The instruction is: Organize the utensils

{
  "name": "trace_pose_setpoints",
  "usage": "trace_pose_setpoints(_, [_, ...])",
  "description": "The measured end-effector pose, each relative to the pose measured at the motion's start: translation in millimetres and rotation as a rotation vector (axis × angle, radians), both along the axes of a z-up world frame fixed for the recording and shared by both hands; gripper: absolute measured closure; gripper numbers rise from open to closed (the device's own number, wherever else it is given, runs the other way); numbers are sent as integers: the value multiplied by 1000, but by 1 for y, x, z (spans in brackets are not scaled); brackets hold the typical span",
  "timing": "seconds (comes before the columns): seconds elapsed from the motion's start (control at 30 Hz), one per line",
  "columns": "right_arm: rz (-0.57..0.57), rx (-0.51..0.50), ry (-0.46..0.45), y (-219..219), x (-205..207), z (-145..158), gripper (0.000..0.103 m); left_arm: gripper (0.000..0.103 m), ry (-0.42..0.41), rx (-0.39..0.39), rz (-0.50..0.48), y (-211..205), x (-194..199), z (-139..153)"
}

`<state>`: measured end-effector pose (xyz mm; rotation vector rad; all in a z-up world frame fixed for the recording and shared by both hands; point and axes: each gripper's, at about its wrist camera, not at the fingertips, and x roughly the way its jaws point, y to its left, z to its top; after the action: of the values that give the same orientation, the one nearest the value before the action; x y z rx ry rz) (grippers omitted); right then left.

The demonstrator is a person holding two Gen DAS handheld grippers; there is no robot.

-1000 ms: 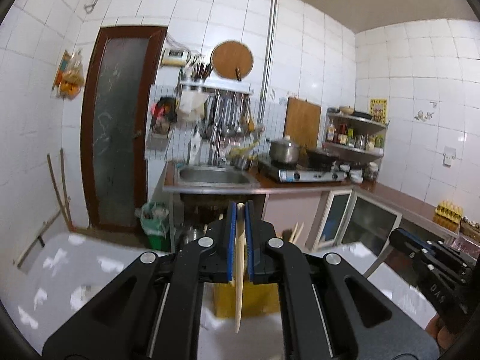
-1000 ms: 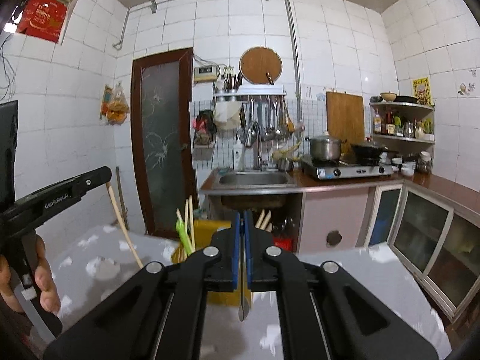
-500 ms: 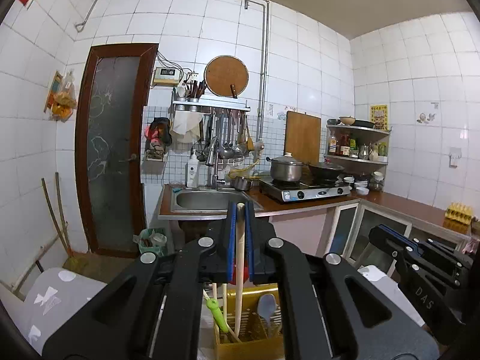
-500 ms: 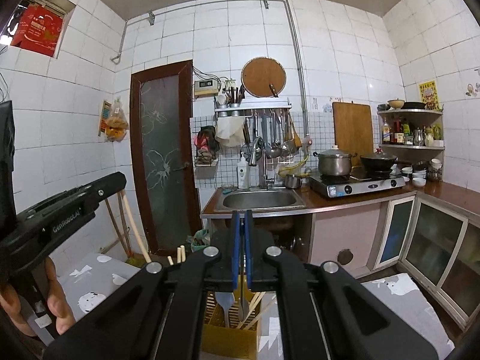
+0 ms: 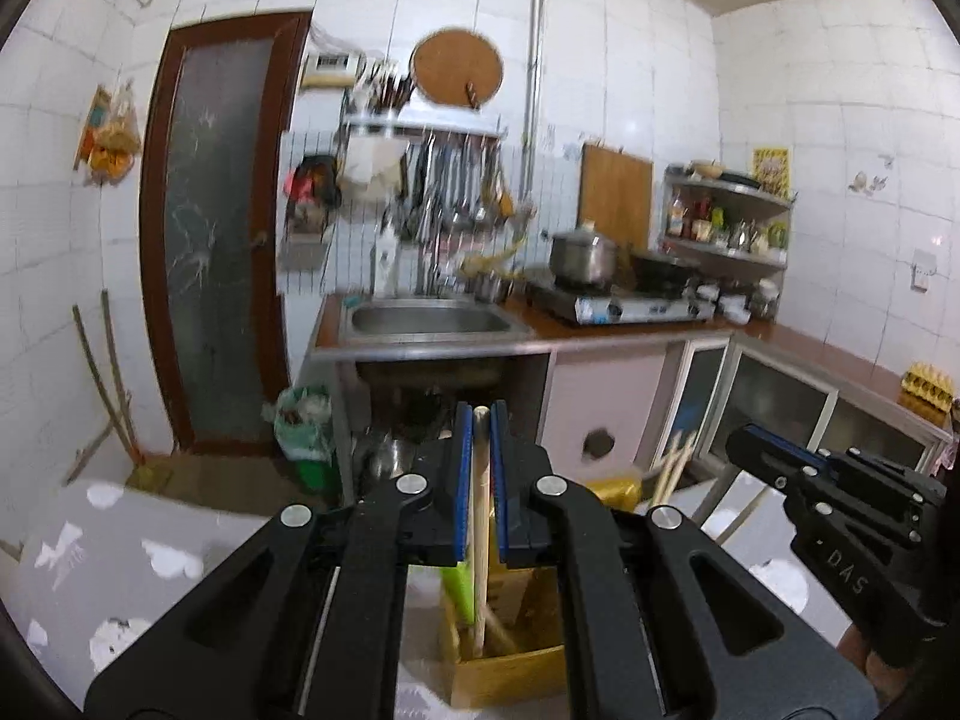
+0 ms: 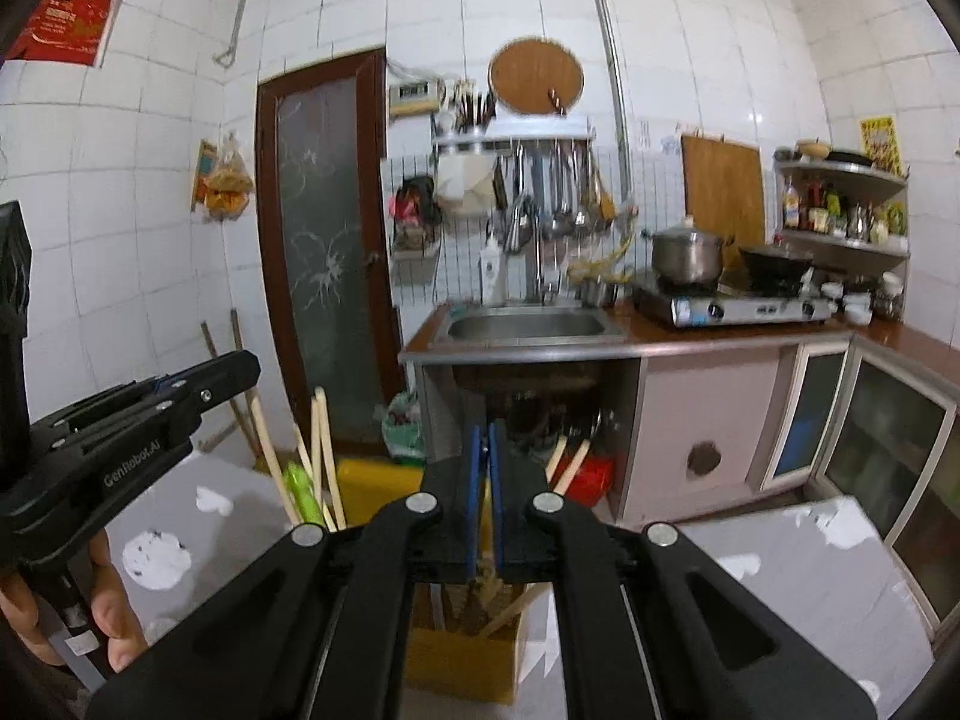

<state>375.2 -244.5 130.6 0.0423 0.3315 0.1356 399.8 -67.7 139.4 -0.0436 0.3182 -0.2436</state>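
My left gripper (image 5: 480,420) is shut on a wooden chopstick (image 5: 480,516) that hangs down into the yellow utensil box (image 5: 510,669) on the grey table. A green utensil (image 5: 459,591) and other wooden sticks stand in the box. My right gripper (image 6: 487,432) is shut; a thin handle seems to sit between its pads, but what it is stays hidden. The box (image 6: 462,663) lies just below it, holding wooden chopsticks (image 6: 321,456) and the green utensil (image 6: 300,489). The left gripper also shows in the right wrist view (image 6: 162,399); the right one shows in the left wrist view (image 5: 774,450).
The grey patterned tablecloth (image 5: 120,546) covers the table under both grippers. Behind are a sink counter (image 6: 528,324), a stove with a pot (image 6: 687,255), glass-door cabinets (image 6: 888,438), a brown door (image 6: 324,240) and a green-bagged bin (image 5: 303,438).
Both grippers have dropped lower over the yellow box, and the views have tilted downward. The chopstick in the left gripper now reaches deeper into the box.
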Motion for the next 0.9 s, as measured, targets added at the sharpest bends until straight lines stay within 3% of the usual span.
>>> trace_pose_setpoints(0.17, [-18, -11, 61, -2, 2, -16, 96, 96, 103, -12, 4, 13, 9, -17])
trace_pose_setpoints(0.2, [-26, -9, 69, -4, -2, -16, 83, 90, 111, -23, -4, 17, 5, -16])
trace_pose_setpoints(0.23, [-38, -1, 73, -7, -6, -14, 55, 76, 111, -26, -5, 19, 0, -14])
trace_pose_setpoints(0.27, [-48, 8, 65, -10, -12, -11, 45, 67, 99, -24, 1, 23, -9, -9])
trace_pose_setpoints(0.3, [-62, 12, 48, -13, -21, -6, 39, 51, 77, -24, 10, 26, -20, -3])
trace_pose_setpoints(0.33, [-73, 4, 41, -14, -29, -2, 39, 42, 58, -24, 15, 28, -30, 1])
trace_pose_setpoints(0.53, [-102, -9, 30, -24, -84, 18, 38, 20, 11, -7, 31, 49, -95, 27])
trace_pose_setpoints(0.63, [-113, -8, 3, -24, -122, 27, 25, 10, -26, 0, 38, 57, -136, 34])
trace_pose_setpoints(0.73, [-113, 1, -15, -22, -160, 34, 16, 5, -50, -5, 28, 63, -175, 40])
trace_pose_setpoints(0.9, [-113, -5, -76, -11, -230, 45, 4, 5, -54, 5, 25, 69, -231, 39])
